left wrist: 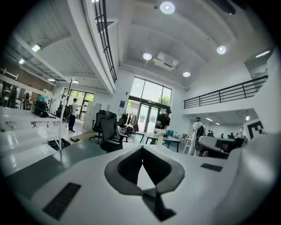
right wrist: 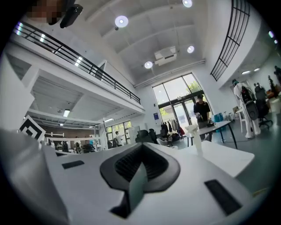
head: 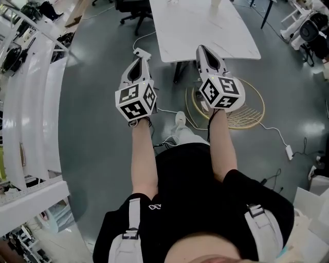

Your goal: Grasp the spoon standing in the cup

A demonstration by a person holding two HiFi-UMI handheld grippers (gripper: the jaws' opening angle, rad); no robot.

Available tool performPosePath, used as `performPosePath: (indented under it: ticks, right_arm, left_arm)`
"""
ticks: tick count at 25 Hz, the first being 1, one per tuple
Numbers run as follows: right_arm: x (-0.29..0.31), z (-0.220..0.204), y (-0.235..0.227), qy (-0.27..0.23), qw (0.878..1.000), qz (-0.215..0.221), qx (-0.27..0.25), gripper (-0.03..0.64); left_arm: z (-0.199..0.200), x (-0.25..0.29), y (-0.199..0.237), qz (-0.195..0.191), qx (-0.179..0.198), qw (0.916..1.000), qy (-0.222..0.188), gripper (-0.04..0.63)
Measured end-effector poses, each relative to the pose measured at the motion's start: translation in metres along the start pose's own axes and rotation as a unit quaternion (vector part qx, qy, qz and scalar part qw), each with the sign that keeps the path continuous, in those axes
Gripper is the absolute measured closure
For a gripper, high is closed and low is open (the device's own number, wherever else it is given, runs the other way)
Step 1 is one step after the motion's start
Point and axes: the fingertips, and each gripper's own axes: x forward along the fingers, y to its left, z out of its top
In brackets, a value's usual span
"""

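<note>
A white cup (head: pixel 216 4) stands at the far end of the white table (head: pixel 205 31). In the right gripper view it is a small white cup (right wrist: pixel 196 136) on the tabletop with a pale stick-like thing rising from it, too small to tell for certain as the spoon. Both grippers hang in the air short of the table's near edge, well apart from the cup. My left gripper (head: pixel 140 52) has its jaws together with nothing in them, its tips (left wrist: pixel 142 151) meeting. My right gripper (head: pixel 200 49) is likewise shut and empty, its jaws (right wrist: pixel 142 149) pointing along the table.
A black office chair (head: pixel 134 10) stands left of the table. A round gold wire frame (head: pixel 241 110) and white cables (head: pixel 280 136) lie on the grey floor under my right arm. White shelving (head: pixel 31 102) runs along the left. People stand far off by the glass doors (right wrist: pixel 202 110).
</note>
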Motion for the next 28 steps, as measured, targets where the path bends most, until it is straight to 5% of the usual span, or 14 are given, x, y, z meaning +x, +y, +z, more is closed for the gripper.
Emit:
performPosePath:
  ticks: [10, 19, 28]
  right_arm:
    - [0.119, -0.023, -0.100, 0.029, 0.998, -0.031, 0.041, 0.611]
    - [0.160, -0.004, -0.107, 0.001, 0.999, 0.014, 0.041, 0.611]
    - [0.177, -0.011, -0.121, 0.009, 0.999, 0.005, 0.046, 0.611]
  left_arm:
    - [0.003, 0.154, -0.015, -0.015, 0.016, 0.9992, 0.035, 0.578]
    - [0.020, 0.196, -0.025, -0.022, 0.028, 0.9988, 0.032, 0.578]
    - [0.014, 0.228, -0.025, -0.033, 0.032, 0.9977, 0.049, 0.578]
